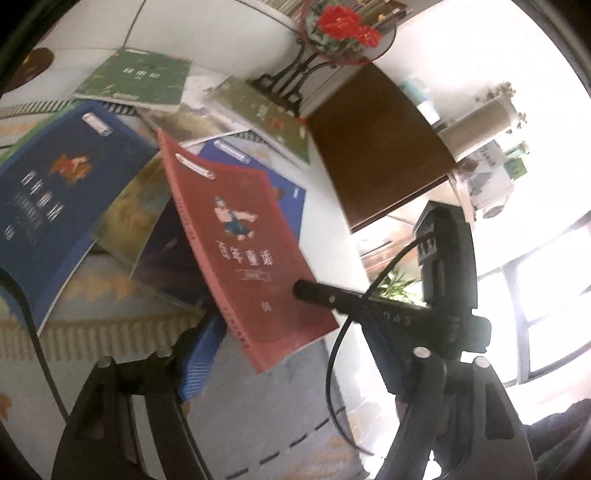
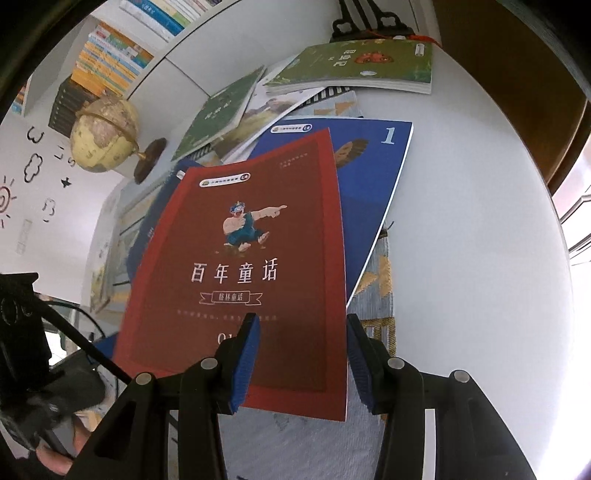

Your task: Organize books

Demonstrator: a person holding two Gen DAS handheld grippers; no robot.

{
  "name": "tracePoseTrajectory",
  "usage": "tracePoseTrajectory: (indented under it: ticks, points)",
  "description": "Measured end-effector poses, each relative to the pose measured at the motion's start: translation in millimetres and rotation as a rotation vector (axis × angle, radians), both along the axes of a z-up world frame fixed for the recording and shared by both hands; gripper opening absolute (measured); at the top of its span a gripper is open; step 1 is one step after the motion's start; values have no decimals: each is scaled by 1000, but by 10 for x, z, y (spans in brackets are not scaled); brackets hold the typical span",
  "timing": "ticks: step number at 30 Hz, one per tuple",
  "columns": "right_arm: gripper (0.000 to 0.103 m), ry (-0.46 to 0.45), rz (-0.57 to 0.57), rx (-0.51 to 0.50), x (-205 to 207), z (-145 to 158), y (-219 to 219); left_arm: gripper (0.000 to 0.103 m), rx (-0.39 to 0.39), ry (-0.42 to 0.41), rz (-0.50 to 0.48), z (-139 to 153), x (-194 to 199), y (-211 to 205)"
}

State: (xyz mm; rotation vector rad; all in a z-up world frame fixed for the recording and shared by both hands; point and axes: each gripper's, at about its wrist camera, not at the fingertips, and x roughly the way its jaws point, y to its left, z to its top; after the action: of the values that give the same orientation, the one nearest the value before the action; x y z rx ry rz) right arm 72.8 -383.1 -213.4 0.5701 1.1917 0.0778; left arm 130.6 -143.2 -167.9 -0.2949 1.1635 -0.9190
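Fingers (image 2: 246,356) of the right gripper (image 2: 301,326) are clamped on the lower part of a red book (image 2: 243,258), one blue pad on its cover and the other at its right edge. The gripper points steeply down at the table (image 2: 461,258). From the left wrist view, the red book hangs tilted above the pile, with a black finger of the right gripper pressed on its cover.

The left gripper (image 1: 306,373) angles down less steeply, beside the right one. Its fingers are spread apart and hold nothing; only the lower corner of the red book shows in the gap between them.

A glass bowl (image 1: 384,44) on a black stand (image 1: 291,74) holds red flowers (image 1: 347,24). A white shelf (image 2: 44,86) behind the table holds rows of upright books, too many and too small to count.

On the table, the loose pile lies on a woven mat (image 2: 380,280). It holds:
- two blue books, one of them (image 2: 373,177) marked "1"
- two green books (image 2: 354,66)
- at least two picture books partly buried beneath them

One red book is held. One globe (image 2: 105,136) stands near the shelf.
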Motion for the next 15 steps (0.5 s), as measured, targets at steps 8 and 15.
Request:
tracePoseTrajectory:
  ticks: [8, 15]
  points:
    - [46, -9, -37, 157, 16, 31, -50, 62, -114, 106, 47, -370, 211, -173]
    - [60, -5, -127, 381, -51, -76, -219, 59, -283, 242, 84, -344, 336, -36]
